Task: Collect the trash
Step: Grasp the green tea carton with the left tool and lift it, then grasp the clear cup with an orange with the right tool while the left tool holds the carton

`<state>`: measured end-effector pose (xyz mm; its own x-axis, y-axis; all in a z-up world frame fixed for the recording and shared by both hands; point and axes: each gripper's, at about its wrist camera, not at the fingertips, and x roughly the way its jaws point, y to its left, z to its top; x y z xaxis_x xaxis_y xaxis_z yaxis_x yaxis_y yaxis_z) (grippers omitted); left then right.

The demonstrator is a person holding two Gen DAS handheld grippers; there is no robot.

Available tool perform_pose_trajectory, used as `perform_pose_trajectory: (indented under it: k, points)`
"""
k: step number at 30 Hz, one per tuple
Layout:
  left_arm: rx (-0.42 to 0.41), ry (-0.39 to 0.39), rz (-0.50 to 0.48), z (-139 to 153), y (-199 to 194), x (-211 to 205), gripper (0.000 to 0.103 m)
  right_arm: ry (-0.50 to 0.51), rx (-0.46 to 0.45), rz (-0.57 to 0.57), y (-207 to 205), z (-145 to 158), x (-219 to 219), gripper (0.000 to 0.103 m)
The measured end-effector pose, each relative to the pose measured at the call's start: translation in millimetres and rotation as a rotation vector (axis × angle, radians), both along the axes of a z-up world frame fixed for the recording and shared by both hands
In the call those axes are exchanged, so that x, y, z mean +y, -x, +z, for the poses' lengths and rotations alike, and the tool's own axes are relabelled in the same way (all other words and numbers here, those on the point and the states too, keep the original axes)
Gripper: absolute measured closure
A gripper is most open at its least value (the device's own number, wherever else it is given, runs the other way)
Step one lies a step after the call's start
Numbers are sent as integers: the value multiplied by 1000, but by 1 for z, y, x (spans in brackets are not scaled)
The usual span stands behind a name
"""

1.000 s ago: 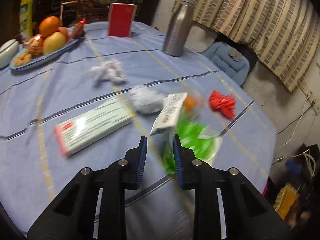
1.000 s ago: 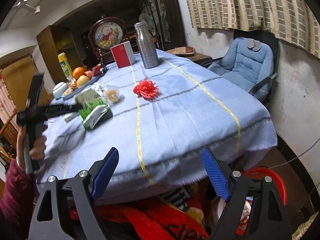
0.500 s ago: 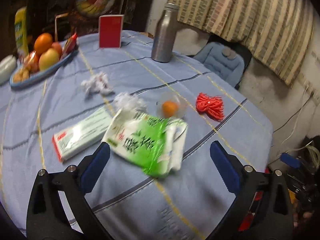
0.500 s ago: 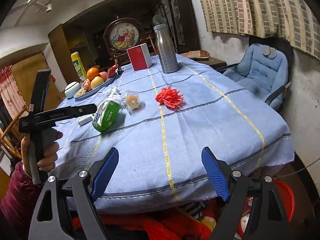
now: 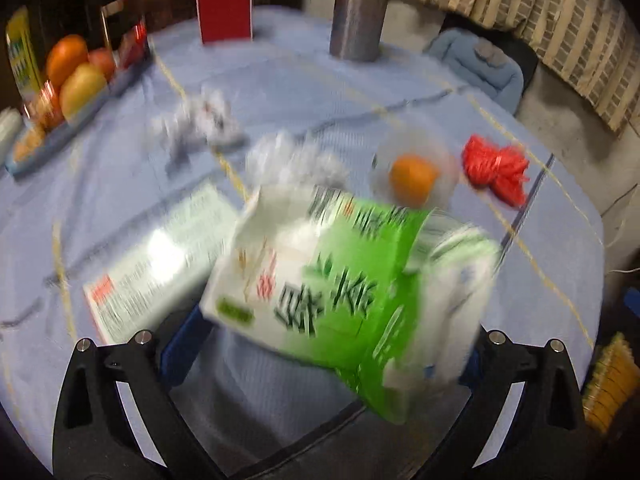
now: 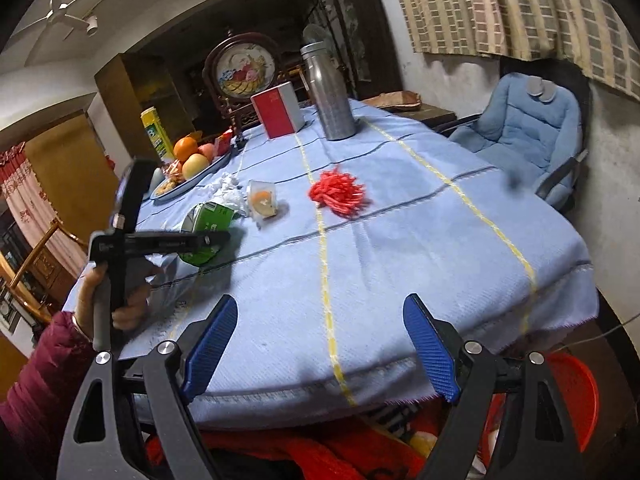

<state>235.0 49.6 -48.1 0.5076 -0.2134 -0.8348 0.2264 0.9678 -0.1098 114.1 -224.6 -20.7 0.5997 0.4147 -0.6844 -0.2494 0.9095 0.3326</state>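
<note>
Two hand-held grippers, both spread wide: your left hand-held gripper [image 5: 324,344] straddles the green carton [image 5: 344,280], centre frame; the right hand-held gripper [image 6: 320,348] holds nothing. Step in hand, seemingly: pickup. Next, close squarely on it, clear of the flat box [image 5: 160,264] at its left.

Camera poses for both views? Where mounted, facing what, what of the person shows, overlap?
Left wrist: on the left gripper, tilted down at the green carton between its open jaws; no body shows.
Right wrist: on the right gripper, facing across the table; a hand and sleeve show.
Shared: carton, red bundle, metal bottle.
</note>
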Motion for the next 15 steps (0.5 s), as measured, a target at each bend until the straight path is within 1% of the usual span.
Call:
perform_pose_trajectory:
  k: [1, 2, 4, 8, 12, 15]
  points:
    - [-22, 0, 9, 4, 3, 3, 6, 3, 2, 9, -5, 0, 5, 20]
    - [-26, 0, 19, 5, 4, 5, 6, 6, 3, 19, -12, 0, 11, 20]
    - [-2, 19, 27, 3, 1, 9, 6, 10, 10, 46, -30, -2, 25, 20]
    - [-5, -3, 36, 2, 1, 7, 6, 4, 42, 81, -72, -7, 53, 20]
    - [2, -51, 34, 0, 0, 0, 6, -30, 92, 103, -115, -12, 76, 19]
    - [7, -121, 31, -3, -1, -10, 6, -70, 135, 118, -143, -18, 92, 20]
